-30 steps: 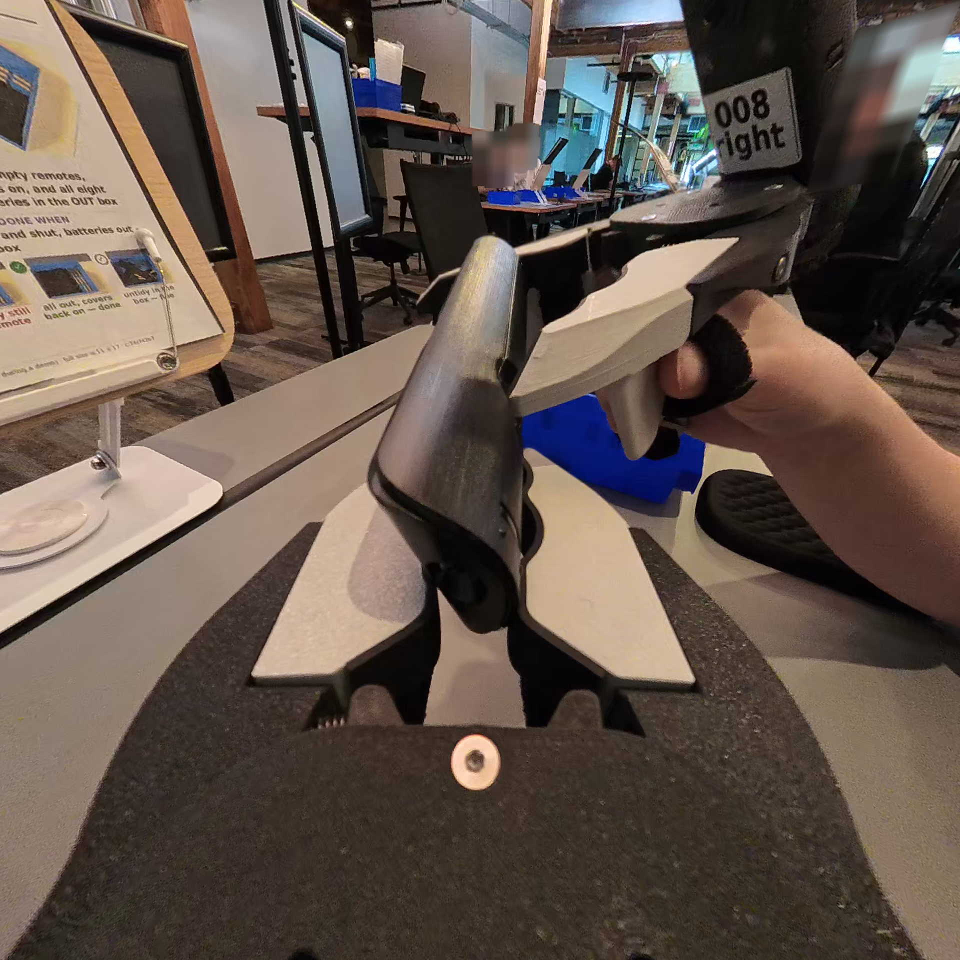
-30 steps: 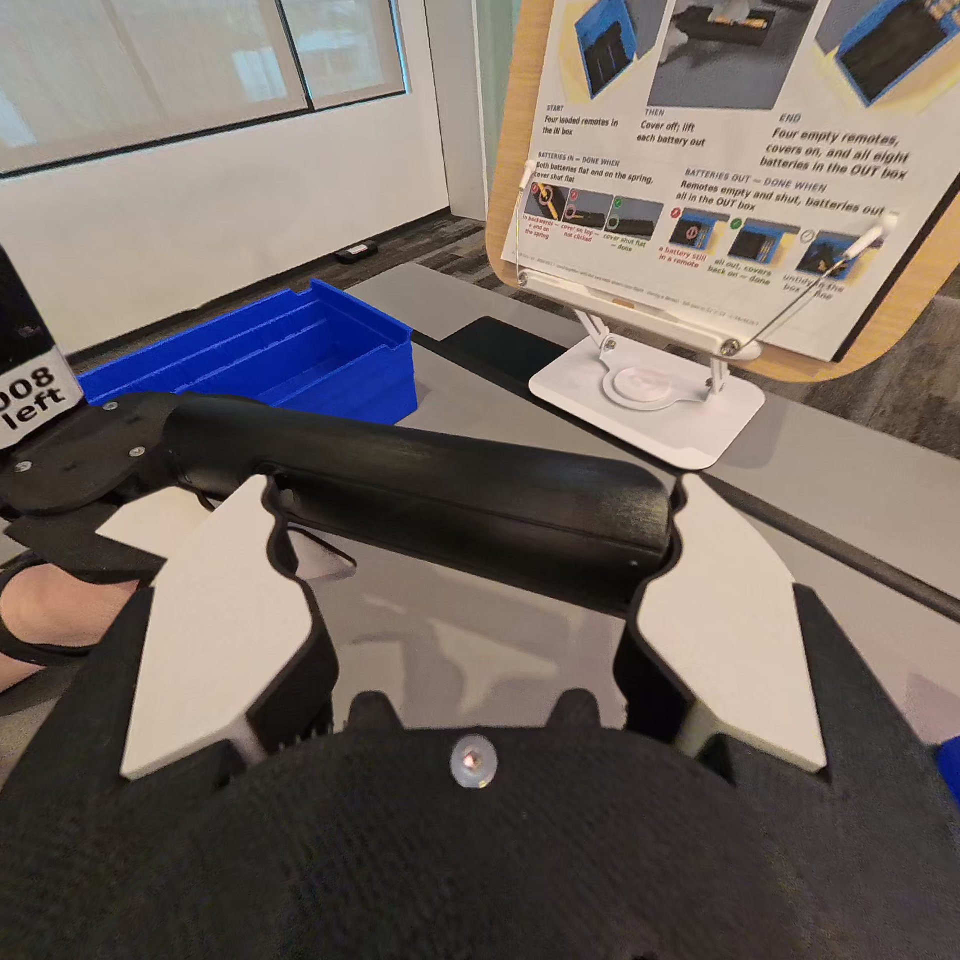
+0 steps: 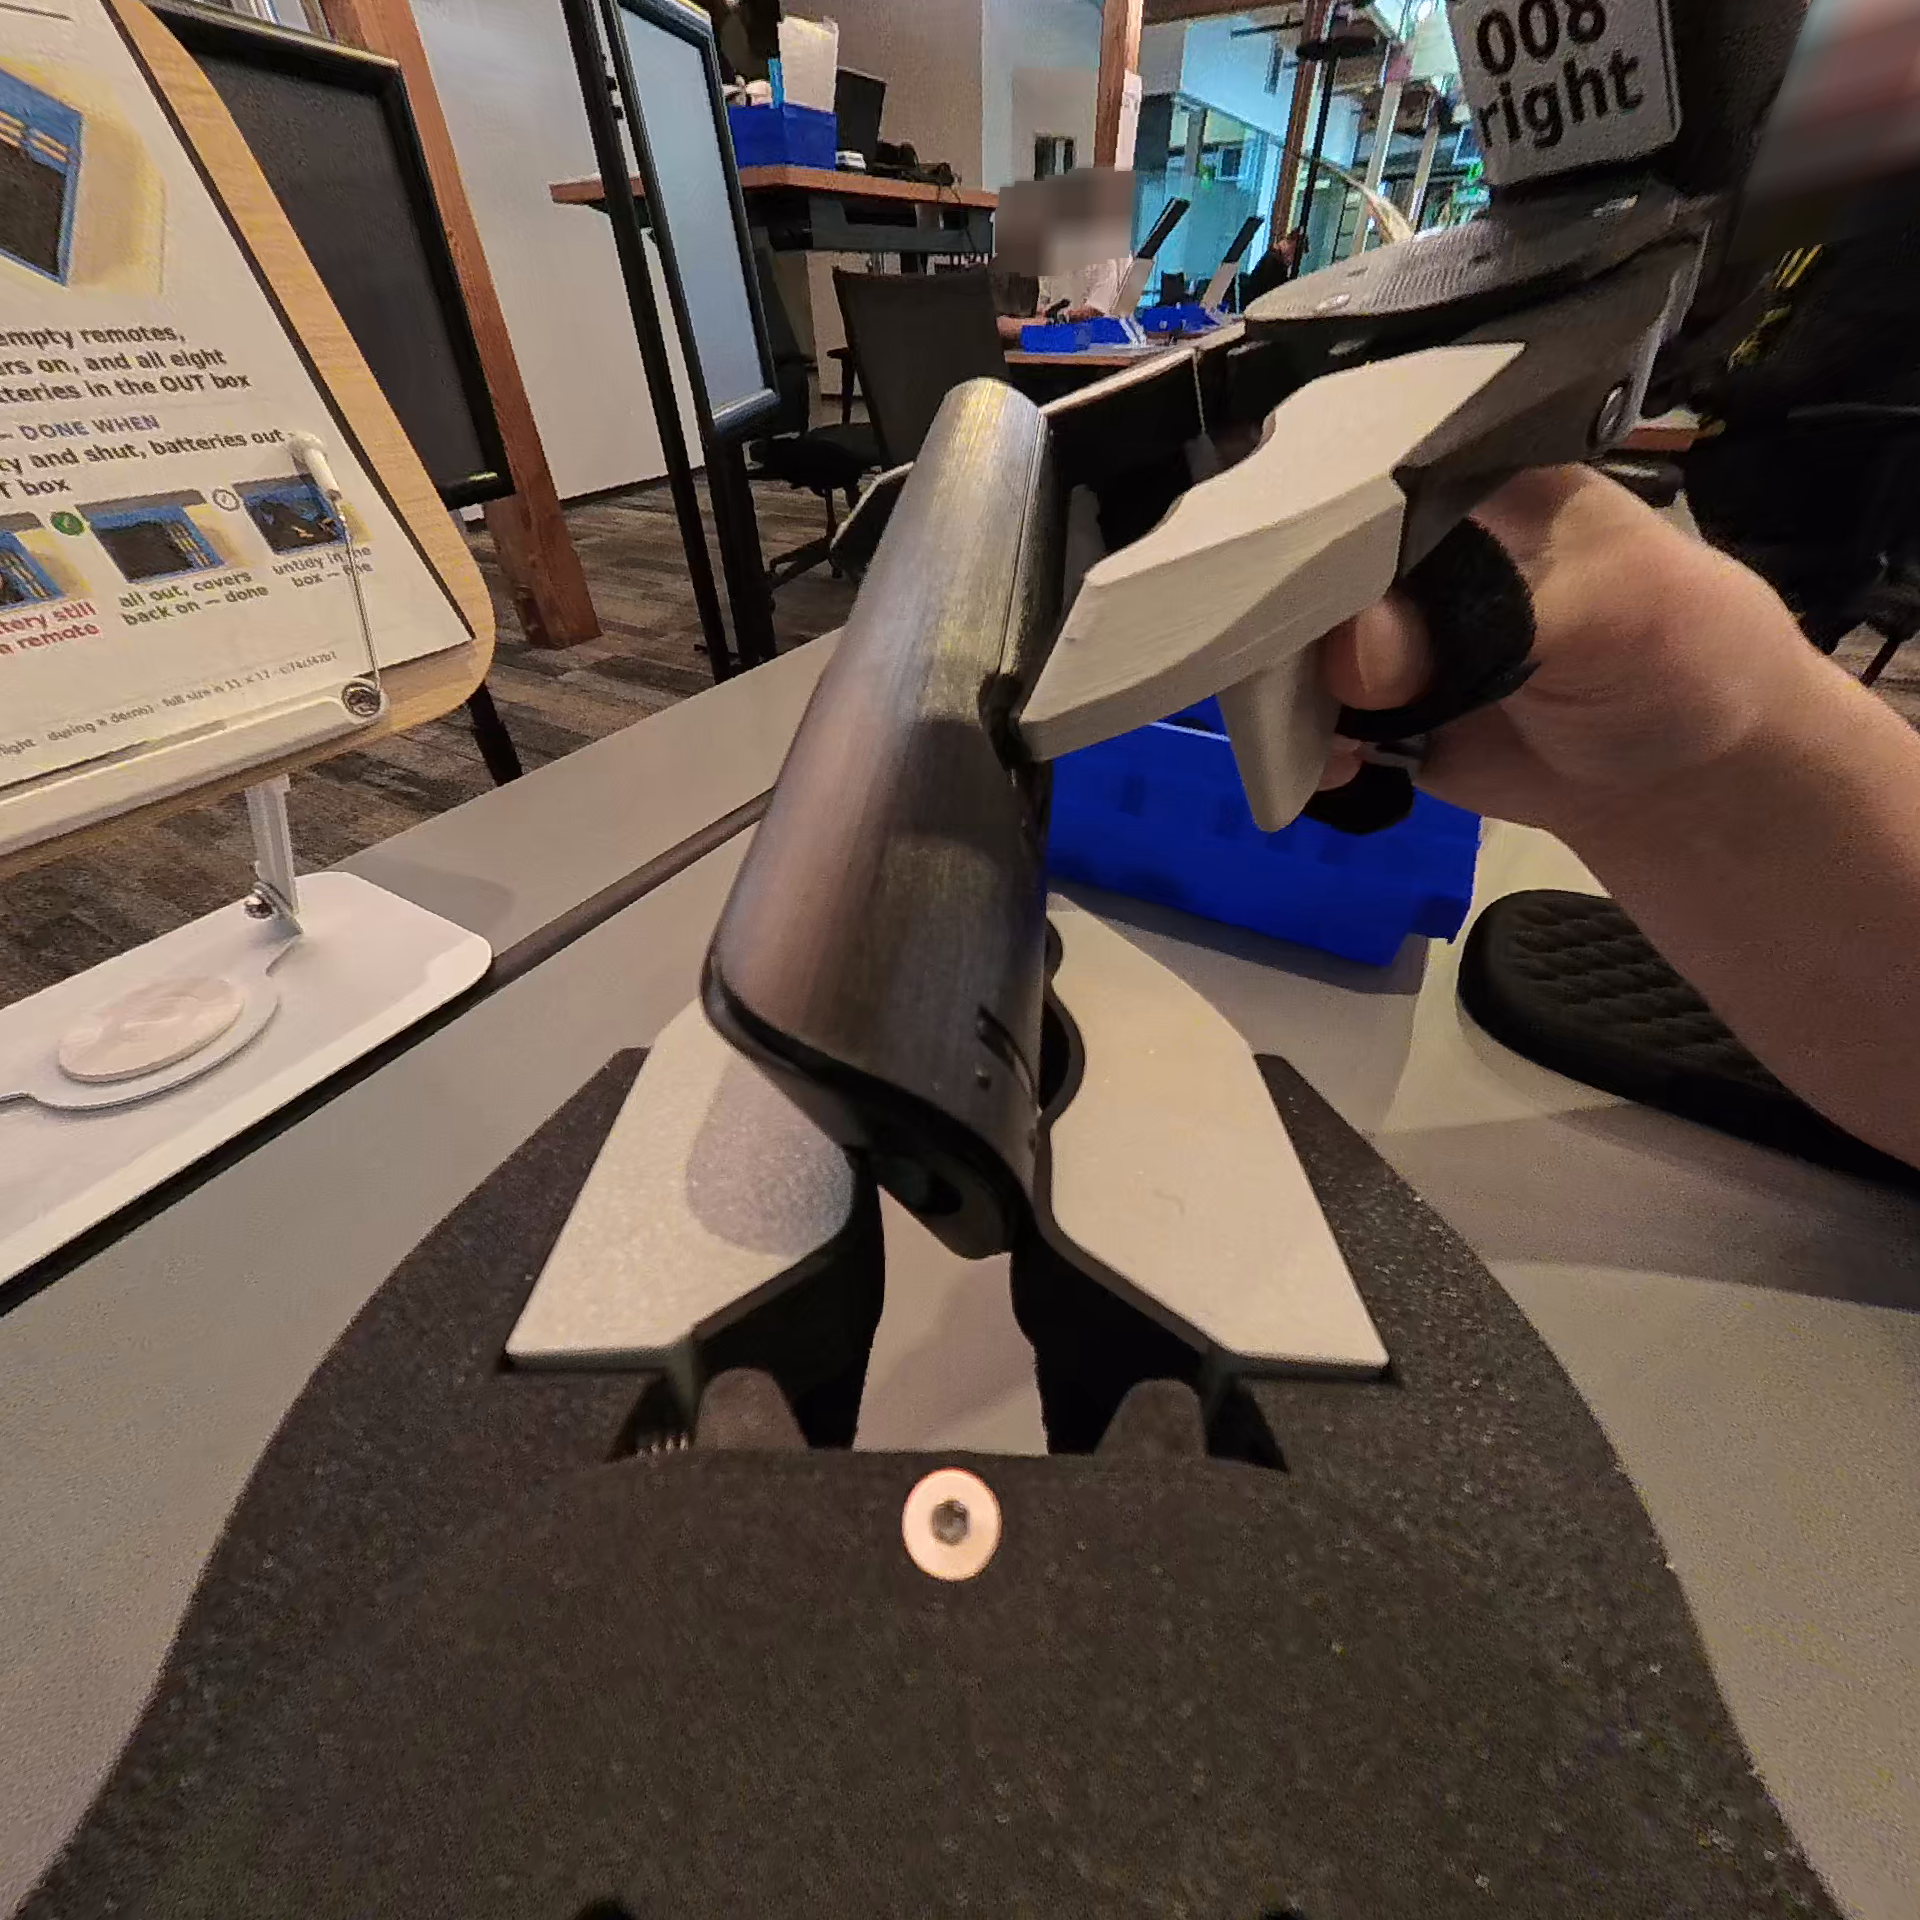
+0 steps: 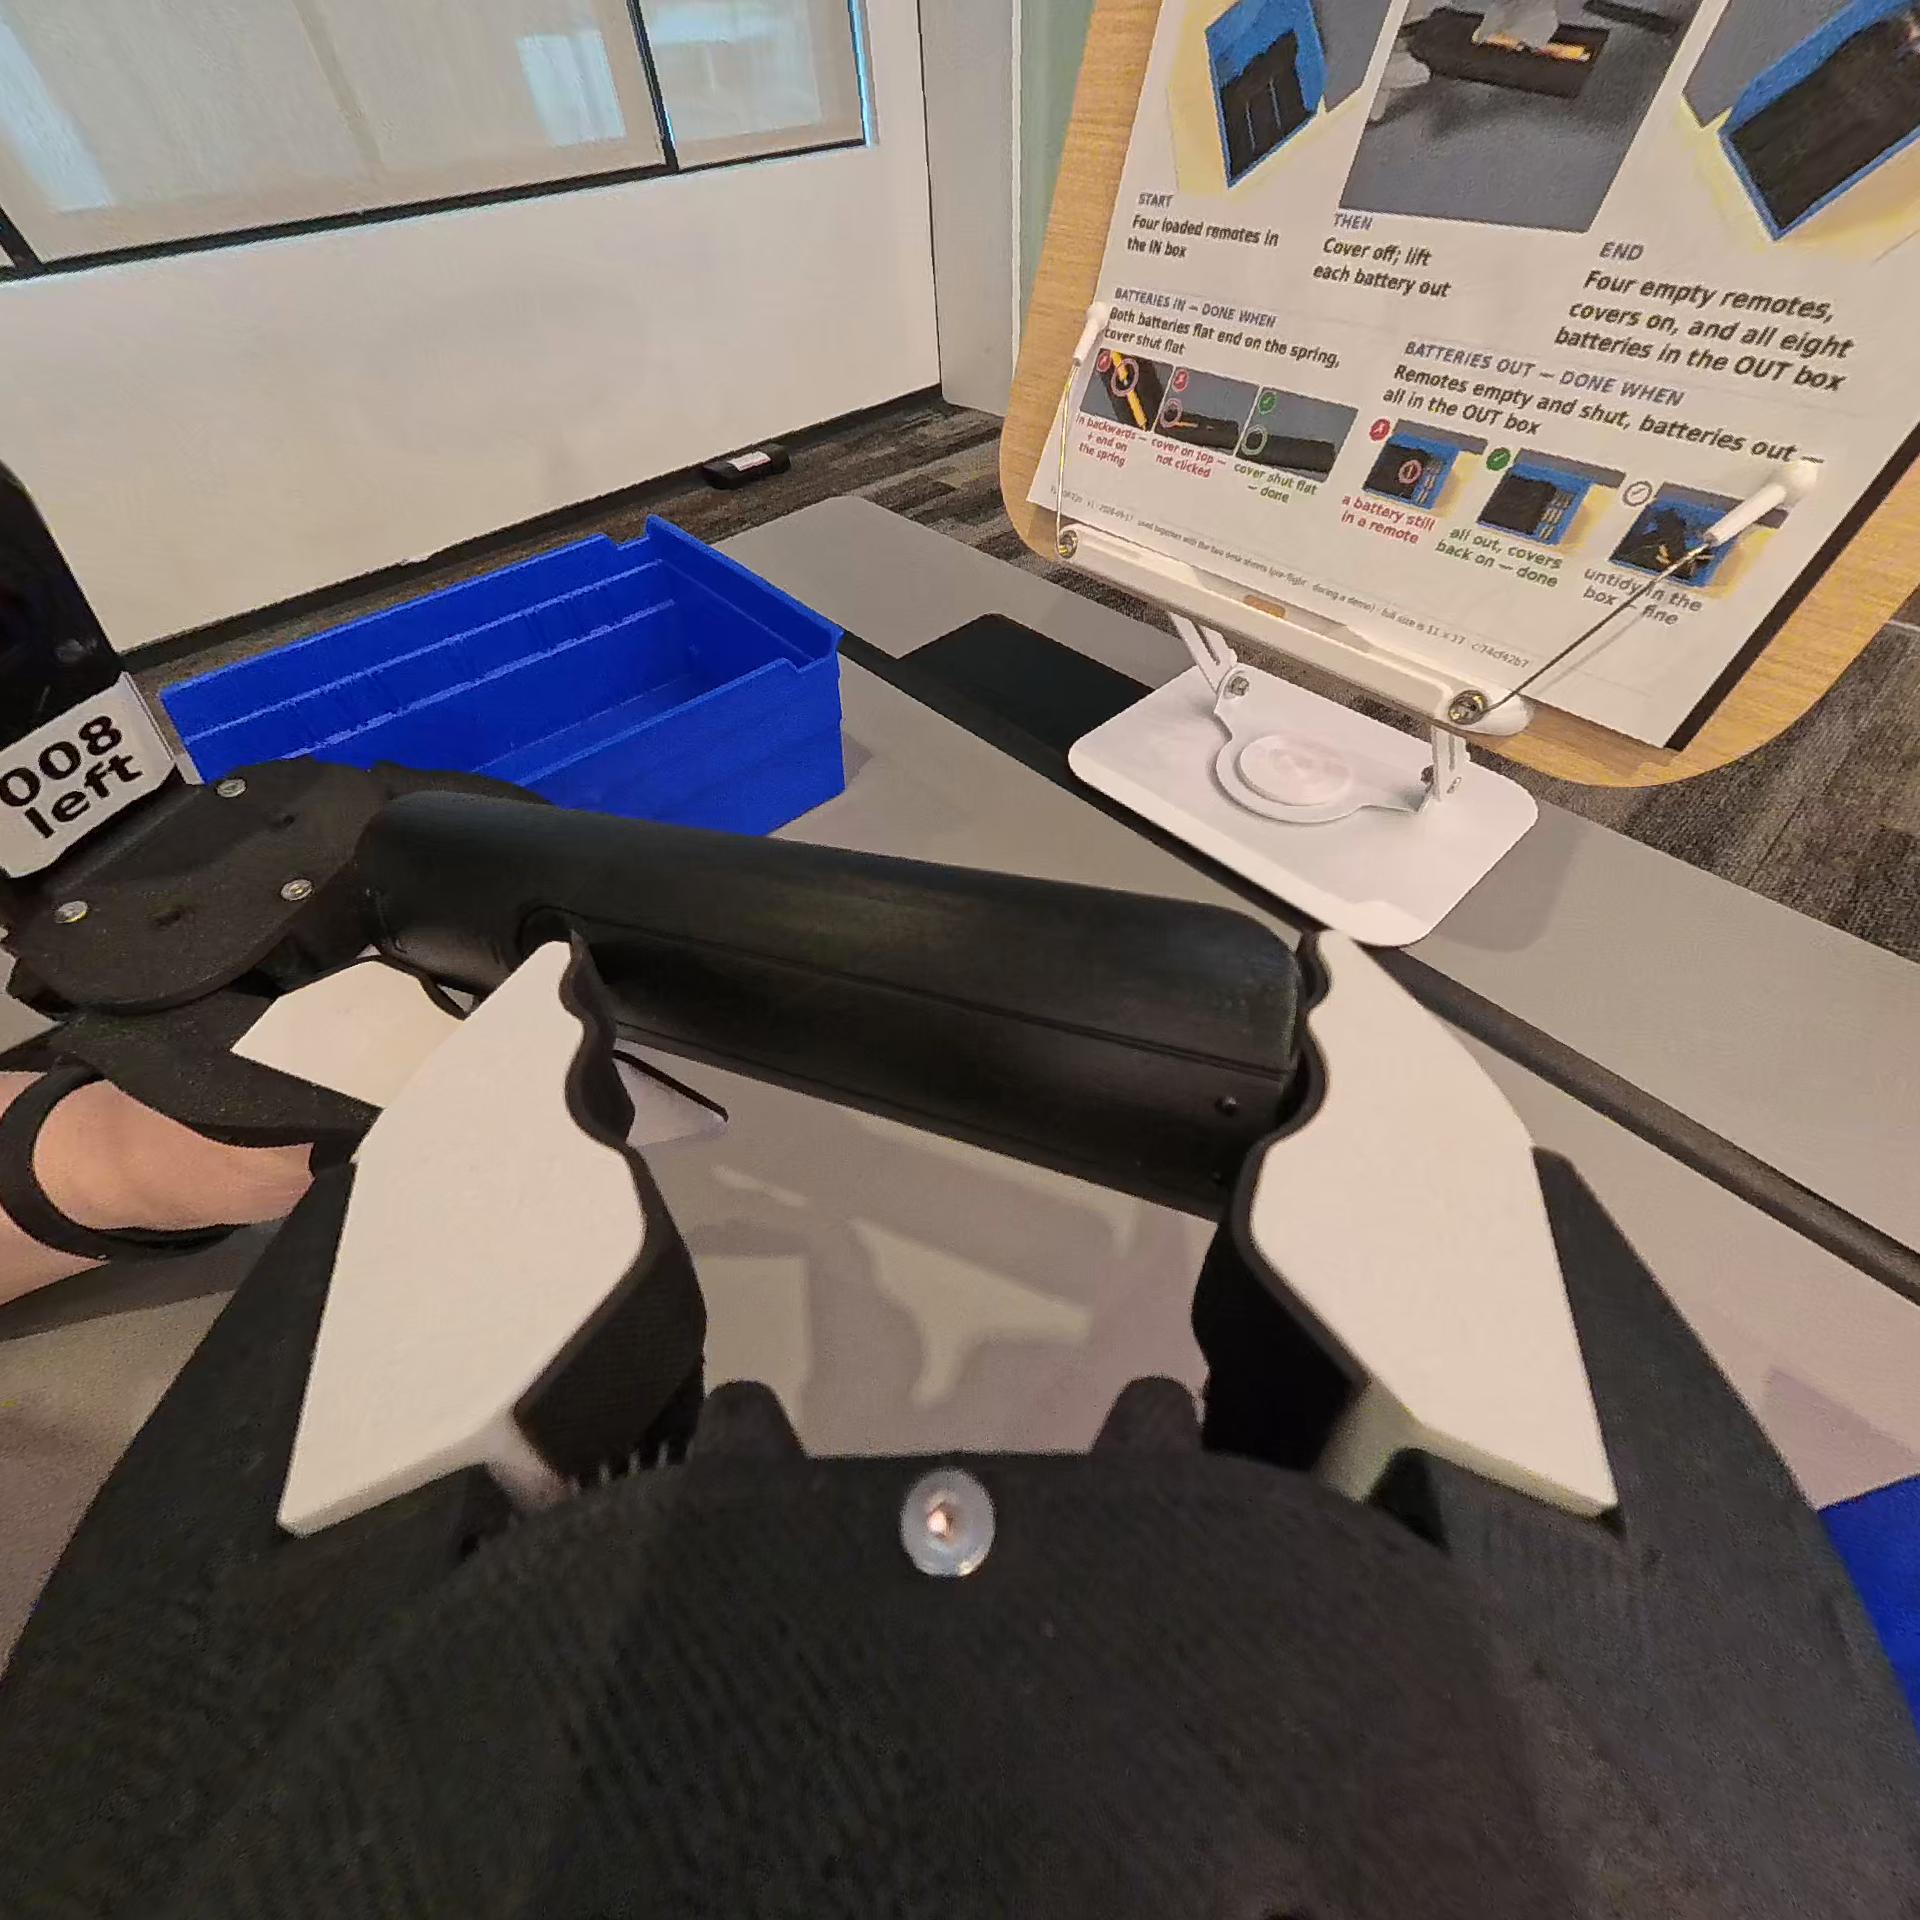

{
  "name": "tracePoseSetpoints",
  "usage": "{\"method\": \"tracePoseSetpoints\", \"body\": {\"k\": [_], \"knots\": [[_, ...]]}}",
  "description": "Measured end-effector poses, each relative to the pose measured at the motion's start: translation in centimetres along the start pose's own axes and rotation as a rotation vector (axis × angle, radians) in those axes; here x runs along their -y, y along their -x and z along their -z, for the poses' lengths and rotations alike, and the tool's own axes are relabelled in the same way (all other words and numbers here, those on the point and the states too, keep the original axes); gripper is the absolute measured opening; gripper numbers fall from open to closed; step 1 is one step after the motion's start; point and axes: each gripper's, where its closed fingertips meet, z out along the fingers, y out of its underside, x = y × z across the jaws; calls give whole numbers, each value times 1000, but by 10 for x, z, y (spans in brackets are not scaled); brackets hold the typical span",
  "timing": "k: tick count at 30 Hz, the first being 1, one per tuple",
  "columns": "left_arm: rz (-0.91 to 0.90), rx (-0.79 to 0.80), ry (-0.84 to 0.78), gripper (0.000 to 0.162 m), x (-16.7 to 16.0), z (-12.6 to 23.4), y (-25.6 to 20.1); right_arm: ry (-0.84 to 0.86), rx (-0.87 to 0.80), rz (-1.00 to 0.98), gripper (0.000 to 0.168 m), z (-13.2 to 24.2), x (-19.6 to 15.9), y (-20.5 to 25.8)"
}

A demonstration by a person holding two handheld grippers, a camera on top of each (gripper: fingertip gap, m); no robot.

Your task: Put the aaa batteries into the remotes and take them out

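Grey desk (image 4: 1039, 582): 1 remote (image 4: 883, 987) btwn 2 claws, 2 blue bins.

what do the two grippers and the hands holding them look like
Both grippers, left gripper and right gripper, have rough black printed bodies, a silver screw at the centre, and flat white fingers with wavy black inner edges. Each carries a white tag with black writing. A black strap loops around each hand.

The remote (image 3: 914, 790) is plain black with a dull sheen, and both grippers have white fingers (image 4: 468, 1195) on rough black bodies. A bright blue bin (image 4: 540, 665) sits on the grey table (image 4: 1714, 987). The stand's base (image 4: 1309, 810) is white, its board edged in pale wood grain.
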Motion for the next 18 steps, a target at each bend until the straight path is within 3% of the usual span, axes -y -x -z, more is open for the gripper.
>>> {"method": "tracePoseSetpoints", "body": {"k": [18], "knots": [[-47, -6, -3, 26, 1, -1, -4, 12, 40, 17, 121, 3, 0, 1]]}}
